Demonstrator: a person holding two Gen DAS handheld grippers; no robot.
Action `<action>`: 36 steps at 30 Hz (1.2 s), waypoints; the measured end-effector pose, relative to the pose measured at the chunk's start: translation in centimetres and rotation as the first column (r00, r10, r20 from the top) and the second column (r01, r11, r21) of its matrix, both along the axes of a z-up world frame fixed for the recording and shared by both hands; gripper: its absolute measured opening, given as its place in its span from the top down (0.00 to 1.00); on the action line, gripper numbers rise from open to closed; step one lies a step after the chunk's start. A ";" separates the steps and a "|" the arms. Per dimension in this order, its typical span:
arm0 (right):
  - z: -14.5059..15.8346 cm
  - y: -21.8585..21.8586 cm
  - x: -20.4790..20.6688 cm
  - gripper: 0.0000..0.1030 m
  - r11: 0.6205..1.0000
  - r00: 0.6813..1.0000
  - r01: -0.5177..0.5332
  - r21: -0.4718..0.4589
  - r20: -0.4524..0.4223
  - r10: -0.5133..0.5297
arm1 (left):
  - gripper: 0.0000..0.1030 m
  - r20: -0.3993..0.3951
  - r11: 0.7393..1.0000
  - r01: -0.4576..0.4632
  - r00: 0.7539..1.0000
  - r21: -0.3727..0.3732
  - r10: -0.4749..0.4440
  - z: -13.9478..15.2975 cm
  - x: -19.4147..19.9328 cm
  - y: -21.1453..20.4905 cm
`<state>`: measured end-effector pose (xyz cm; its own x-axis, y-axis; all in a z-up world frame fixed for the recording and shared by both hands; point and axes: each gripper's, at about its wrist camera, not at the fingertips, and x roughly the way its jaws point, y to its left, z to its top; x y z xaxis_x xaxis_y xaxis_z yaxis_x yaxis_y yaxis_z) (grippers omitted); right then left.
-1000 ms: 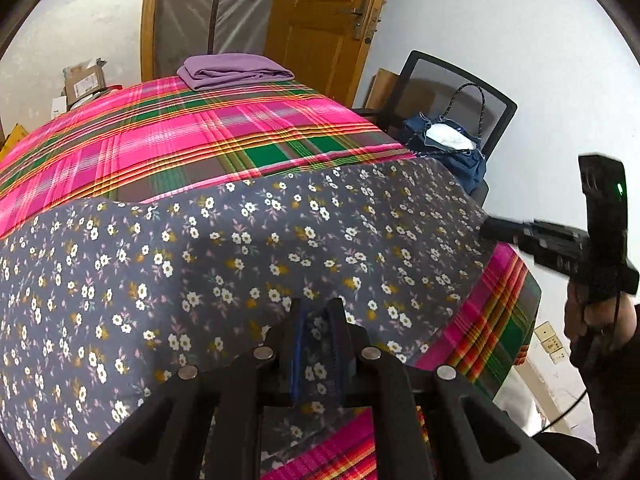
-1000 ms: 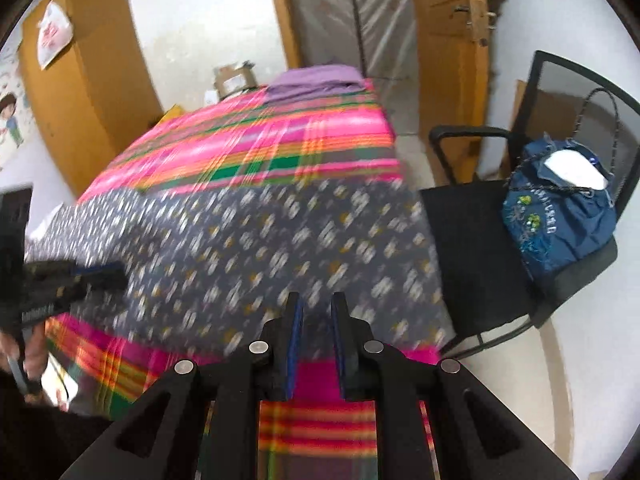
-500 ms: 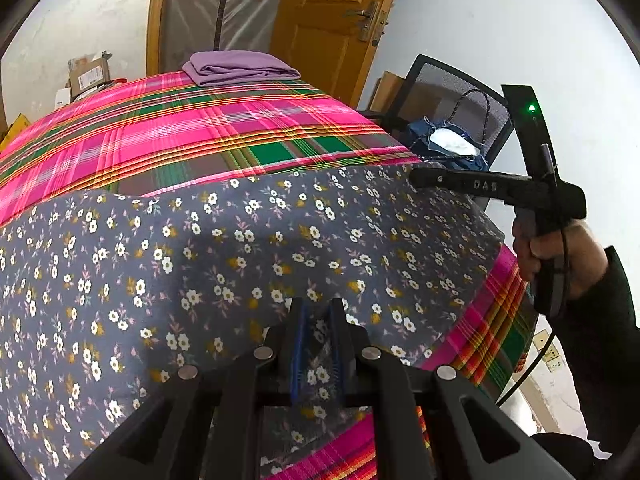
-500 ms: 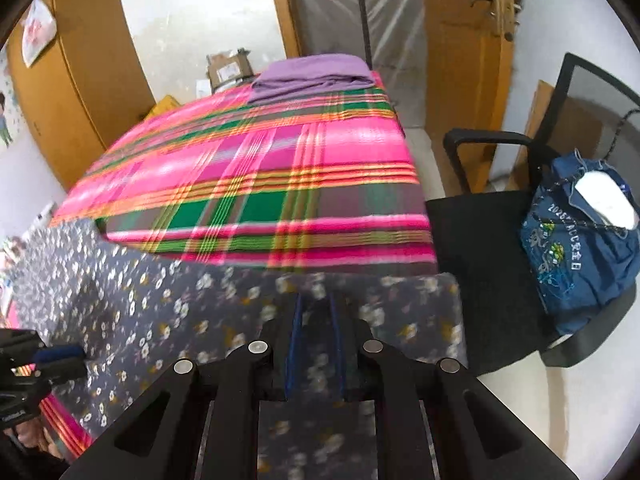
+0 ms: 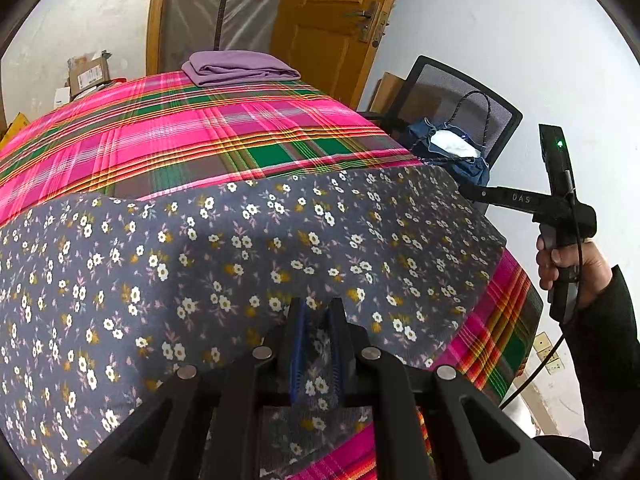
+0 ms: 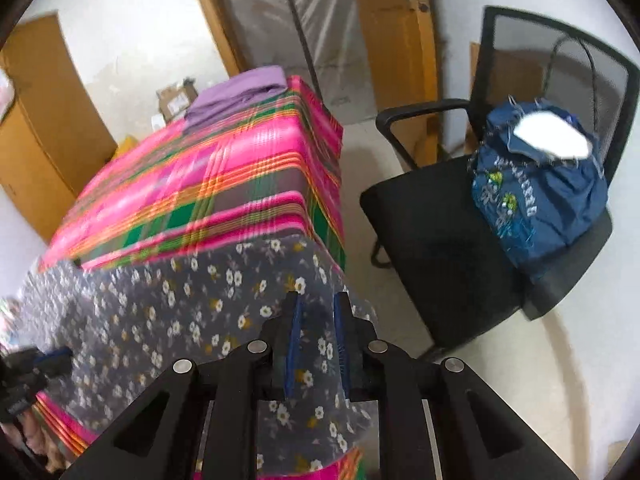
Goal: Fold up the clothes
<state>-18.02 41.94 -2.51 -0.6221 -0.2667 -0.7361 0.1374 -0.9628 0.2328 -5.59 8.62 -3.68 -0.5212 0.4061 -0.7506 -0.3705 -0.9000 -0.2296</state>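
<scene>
A grey cotton garment printed with small white and ochre flowers (image 5: pixel 280 248) lies spread across the near end of a desk covered by a pink, green and orange plaid cloth (image 5: pixel 192 148), its near edge hanging over the front.

The left gripper (image 5: pixel 318 312) has its blue-padded fingers (image 5: pixel 298 344) closed on a pinch of the floral fabric at that near edge; cloth shows between the pads.

The right gripper (image 6: pixel 316 308) sits at the garment's corner on the chair side. Its fingers (image 6: pixel 294 340) have just been opening, and the floral fabric lies between them with a visible gap to the blue pads, so they are not clamped. In the left wrist view the same tool's black body (image 5: pixel 532 204) carries white letters that read "DAS", with a green light on the upright part above, and a hand (image 5: pixel 568 268) in a dark sleeve grips its handle.

At the far end of the desk rests a folded lilac cloth (image 5: pixel 240 66). Beside the desk stands a black mesh office chair (image 6: pixel 440 232) holding a blue denim bag (image 6: pixel 536 196); pale lettering runs across the bag but is too blurred to read. A cardboard box with a white label (image 5: pixel 90 76), unreadable, sits behind the desk near a wooden door (image 5: pixel 332 28).
</scene>
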 end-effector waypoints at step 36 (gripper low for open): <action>1.7 -2.3 0.2 0.83 0.991 0.996 -0.086 -0.102 -0.030 0.083 | 0.88 -0.006 0.999 -0.013 1.000 0.031 0.014 -0.1 0.4 -0.3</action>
<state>-17.81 39.65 -0.83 -0.6124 -0.3927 -0.6861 0.2243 -0.9185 0.3255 -5.18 8.32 -3.79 -0.5318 0.4221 -0.7342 -0.3599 -0.8974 -0.2552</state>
